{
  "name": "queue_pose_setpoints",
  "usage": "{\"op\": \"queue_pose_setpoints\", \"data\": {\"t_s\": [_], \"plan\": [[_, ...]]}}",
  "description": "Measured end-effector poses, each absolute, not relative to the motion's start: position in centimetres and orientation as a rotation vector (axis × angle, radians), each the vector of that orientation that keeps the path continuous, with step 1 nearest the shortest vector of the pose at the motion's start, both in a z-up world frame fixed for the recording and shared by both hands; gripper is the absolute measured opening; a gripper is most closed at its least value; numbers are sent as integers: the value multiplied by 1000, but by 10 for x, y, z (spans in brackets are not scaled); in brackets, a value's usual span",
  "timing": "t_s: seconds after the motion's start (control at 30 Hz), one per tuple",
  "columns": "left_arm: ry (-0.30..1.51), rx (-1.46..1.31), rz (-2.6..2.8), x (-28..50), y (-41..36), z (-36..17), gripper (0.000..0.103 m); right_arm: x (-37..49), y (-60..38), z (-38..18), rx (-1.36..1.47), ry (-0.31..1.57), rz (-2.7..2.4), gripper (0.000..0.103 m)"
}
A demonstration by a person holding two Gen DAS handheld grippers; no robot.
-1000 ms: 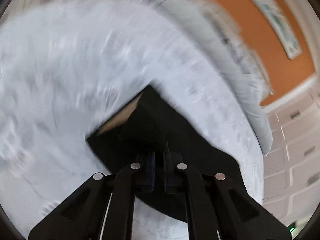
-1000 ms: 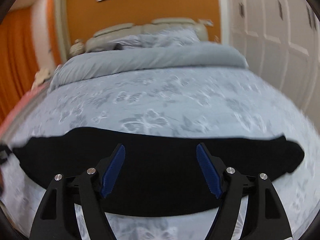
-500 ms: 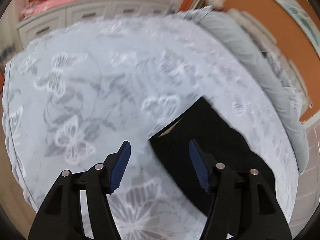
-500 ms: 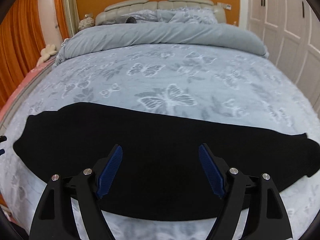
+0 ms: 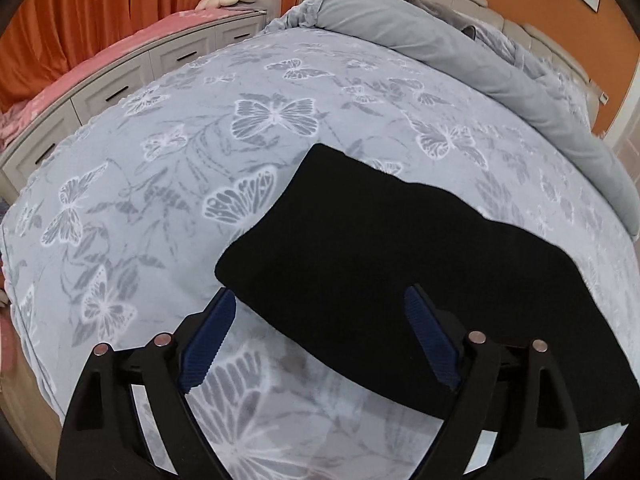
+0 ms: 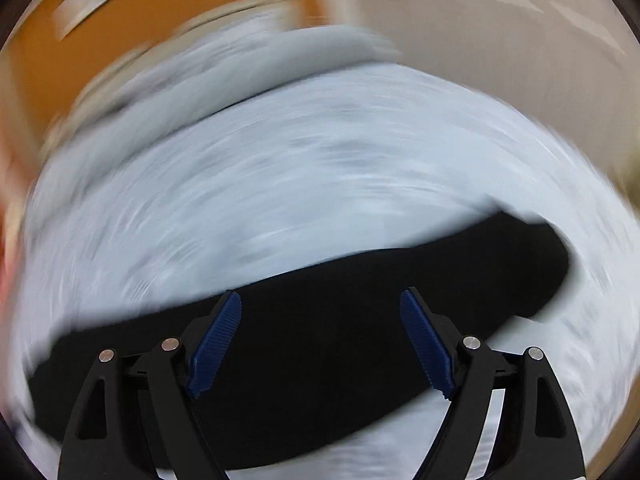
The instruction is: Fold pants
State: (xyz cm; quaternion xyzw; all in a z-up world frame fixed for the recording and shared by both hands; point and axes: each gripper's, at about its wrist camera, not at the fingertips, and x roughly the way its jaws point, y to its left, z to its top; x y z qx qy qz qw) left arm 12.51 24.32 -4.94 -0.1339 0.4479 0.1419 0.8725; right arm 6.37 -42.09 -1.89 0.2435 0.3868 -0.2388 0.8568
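Our left claw [image 5: 316, 338], which pinched the pants [image 5: 400, 272] a moment ago, is now spread wide above them, like our right claw [image 6: 320, 344], so the long black fold lies flat on the bed [image 5: 160, 184], ready for another.

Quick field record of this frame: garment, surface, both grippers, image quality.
garment: black fabric pants, folded into a long strip, lying flat
surface: pale blue butterfly-print bedspread
left hand-held gripper: open, above the strip's end, holding nothing
right hand-held gripper: open, over the strip, holding nothing
image quality: left wrist view sharp; right wrist view motion-blurred
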Motion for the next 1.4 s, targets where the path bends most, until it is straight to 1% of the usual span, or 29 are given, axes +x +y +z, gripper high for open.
{"op": "queue_pose_setpoints", "data": {"t_s": [0.07,0.17,0.27,0.37,0.43,0.5,0.57,0.67,0.77,0.8,0.83,0.87,0.9,1.0,1.07,1.1,1.2,1.23,1.3,1.4], "plan": [[943,-290,304,126,241,-51,88,19,-485,-28,761,758,-575,81],[938,-310,285,129,230,-49,88,-31,-538,-49,1019,728,-543,81],[926,-311,260,132,205,-46,89,-43,-554,-56,1029,737,-532,81],[916,-317,222,135,177,-44,89,-37,-559,-62,1029,761,-486,80],[919,-317,195,137,160,-45,90,-39,-555,-64,1057,749,-473,70],[926,-303,156,140,138,-46,90,-46,-548,-52,1078,698,-432,69],[923,-265,127,141,119,-48,90,-46,-540,-40,1042,671,-373,69],[916,-168,103,143,93,-51,90,-26,-533,-47,964,753,-378,69],[929,-109,85,144,80,-55,90,-6,-544,-79,1027,827,-403,69],[932,-113,76,143,79,-56,90,-2,-547,-83,1026,827,-405,61],[932,-120,70,143,79,-55,90,7,-552,-82,985,797,-410,30],[930,-129,65,144,80,-55,90,16,-553,-76,918,773,-411,6],[926,-132,67,143,82,-54,90,24,-552,-61,820,726,-396,5],[920,-138,82,143,88,-53,90,10,-530,-1,673,500,-238,4],[930,-152,87,146,94,-55,90,4,-528,7,596,497,-272,4],[935,-162,90,147,96,-56,90,4,-536,-7,616,548,-306,4],[954,-205,86,151,101,-60,90,6,-581,-92,809,807,-433,4],[960,-214,83,151,101,-61,90,4,-588,-114,853,857,-449,4],[963,-211,82,150,101,-62,90,2,-592,-116,868,840,-423,5],[950,-192,91,150,99,-60,90,5,-588,-106,829,836,-407,16]]}}
